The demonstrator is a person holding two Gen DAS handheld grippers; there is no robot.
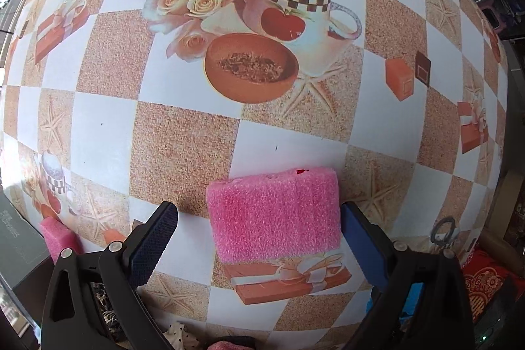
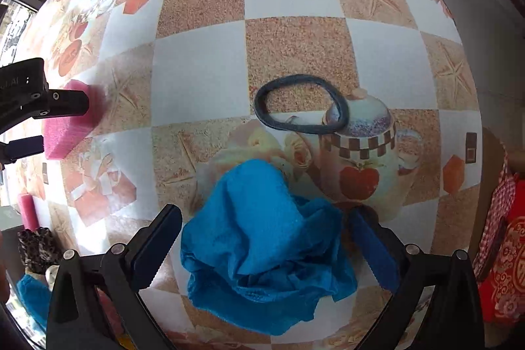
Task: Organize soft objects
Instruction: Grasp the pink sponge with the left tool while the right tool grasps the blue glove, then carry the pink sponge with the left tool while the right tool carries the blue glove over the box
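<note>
A pink foam block (image 1: pixel 275 215) lies on the patterned tablecloth between the fingers of my left gripper (image 1: pixel 259 218). The jaws are open; the right finger is against the block's side, the left finger stands apart from it. The block also shows in the right wrist view (image 2: pixel 70 127), partly behind the left gripper's body. A crumpled blue cloth (image 2: pixel 262 245) lies between the open fingers of my right gripper (image 2: pixel 265 235), neither finger pressing it. A dark grey elastic hair band (image 2: pixel 300 104) lies flat just beyond the cloth.
A second pink foam piece (image 1: pixel 57 235) lies at the table's left edge, also in the right wrist view (image 2: pixel 26 210). A leopard-print item (image 2: pixel 37 245) and another blue item (image 2: pixel 31 294) sit off the table edge. A red patterned fabric (image 2: pixel 505 268) hangs at right.
</note>
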